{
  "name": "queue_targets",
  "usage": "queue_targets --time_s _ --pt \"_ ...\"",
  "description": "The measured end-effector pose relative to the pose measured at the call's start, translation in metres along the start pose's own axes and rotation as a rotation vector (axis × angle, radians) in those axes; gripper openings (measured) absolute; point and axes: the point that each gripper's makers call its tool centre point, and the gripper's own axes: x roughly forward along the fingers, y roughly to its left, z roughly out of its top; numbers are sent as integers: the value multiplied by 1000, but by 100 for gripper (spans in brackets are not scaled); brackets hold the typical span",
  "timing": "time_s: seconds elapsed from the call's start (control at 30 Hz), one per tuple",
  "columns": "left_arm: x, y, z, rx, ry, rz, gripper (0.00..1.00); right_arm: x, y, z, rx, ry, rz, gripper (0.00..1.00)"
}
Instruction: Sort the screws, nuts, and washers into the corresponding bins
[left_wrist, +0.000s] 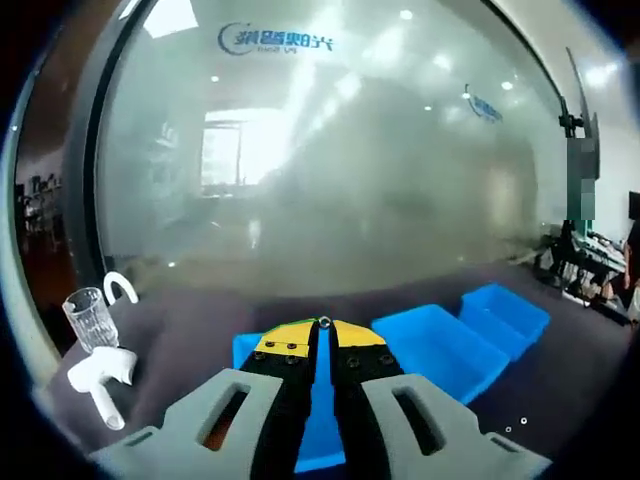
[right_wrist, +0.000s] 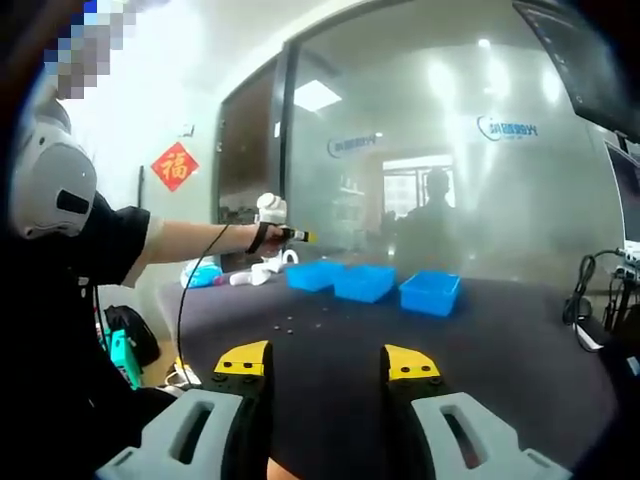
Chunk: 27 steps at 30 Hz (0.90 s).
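Frosted glass wall behind a dark worktop (right_wrist: 480, 340). Left gripper (left_wrist: 323, 325) is clamped on a tiny metal part, hanging over the nearest of three blue plastic bins (left_wrist: 440, 345). Risk: part that small slips out or bounces off the rim. Right gripper (right_wrist: 328, 365) gapes empty, loose small fasteners (right_wrist: 300, 322) well ahead on the worktop.

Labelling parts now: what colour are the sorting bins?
Blue bins, clearest in the left gripper view.
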Motion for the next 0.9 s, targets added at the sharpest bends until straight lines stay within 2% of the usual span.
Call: queue_targets --time_s 0.2,0.33,0.43,0.47,0.63,0.67,0.9 --pt "-3 4 2 37 -15 26 5 -1 2 1 -2 0 1 38" --pt "-5 6 -4 33 -8 32 5 -2 2 1 -3 -3 -2 38" --pt "-6 2 -5 19 -10 10 7 -3 3 1 -5 -2 -2 38" --pt "-7 0 -7 22 -6 1 9 -3 4 0 -5 -3 -1 38" --pt "-13 -4 -9 18 -14 -22 37 -3 6 0 -3 -4 3 38" --pt "-15 -5 -14 53 2 -27 41 -3 6 1 -5 -4 4 38" --pt "-41 -16 -26 122 -17 -74 49 -3 8 2 -4 -16 6 38"
